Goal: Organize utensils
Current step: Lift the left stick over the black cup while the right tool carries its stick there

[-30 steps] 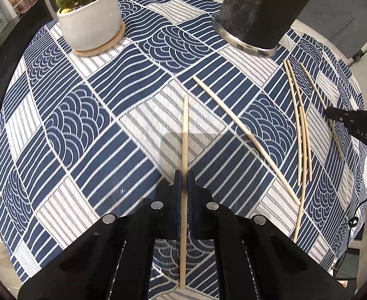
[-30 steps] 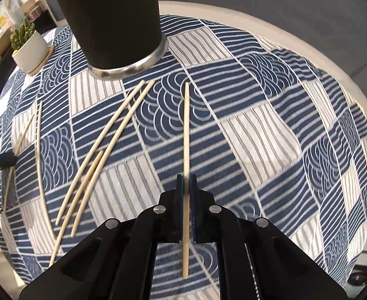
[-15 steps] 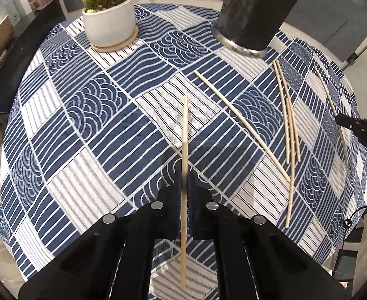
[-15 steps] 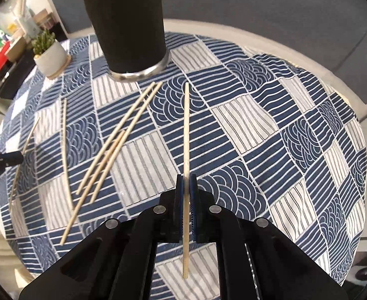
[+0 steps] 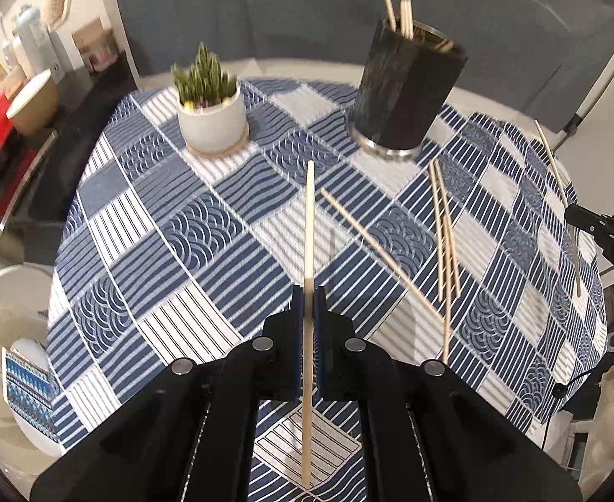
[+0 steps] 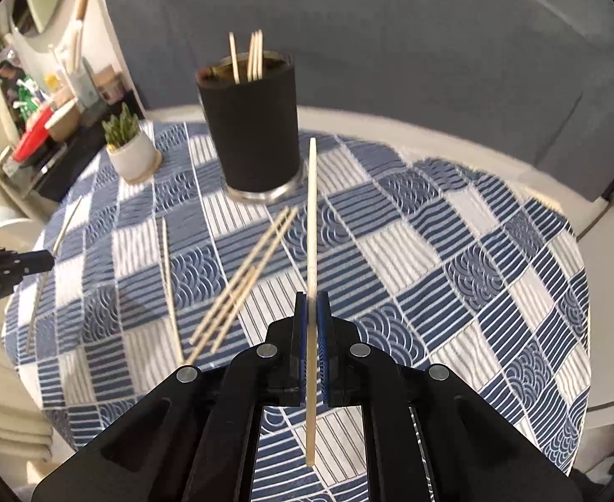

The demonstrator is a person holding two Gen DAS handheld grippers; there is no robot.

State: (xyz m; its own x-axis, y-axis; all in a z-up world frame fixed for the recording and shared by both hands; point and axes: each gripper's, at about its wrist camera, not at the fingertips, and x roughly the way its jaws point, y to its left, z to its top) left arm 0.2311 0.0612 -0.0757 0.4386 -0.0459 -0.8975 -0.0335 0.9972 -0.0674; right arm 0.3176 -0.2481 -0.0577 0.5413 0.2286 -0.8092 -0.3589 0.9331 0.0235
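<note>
Both grippers are clamped on a chopstick apiece: left gripper (image 5: pixel 309 301) pinches its chopstick (image 5: pixel 309 226) mid-length, right gripper (image 6: pixel 312 305) likewise grips its stick (image 6: pixel 312 217), each pointing to 12 o'clock so I can tip them into the black holder (image 6: pixel 252 125). Loose chopsticks (image 6: pixel 240 280) lie on the tablecloth (image 6: pixel 453 259) at 10 o'clock.

- Tablecloth (image 5: pixel 206 230): navy and white patchwork; squares of straight stripes, wavy lines and fan-shaped scales.
- Cup (image 6: pixel 252 125): matte black wall, silver metal band at the base.
- Chopsticks (image 6: pixel 240 280): pale natural wood, unpatterned.
- Plant pot (image 5: pixel 212 119): plain white; green succulent; tan coaster below.
- Left gripper (image 5: pixel 309 305) and right gripper (image 6: pixel 312 313): black bodies, blue pads, silver screws.
</note>
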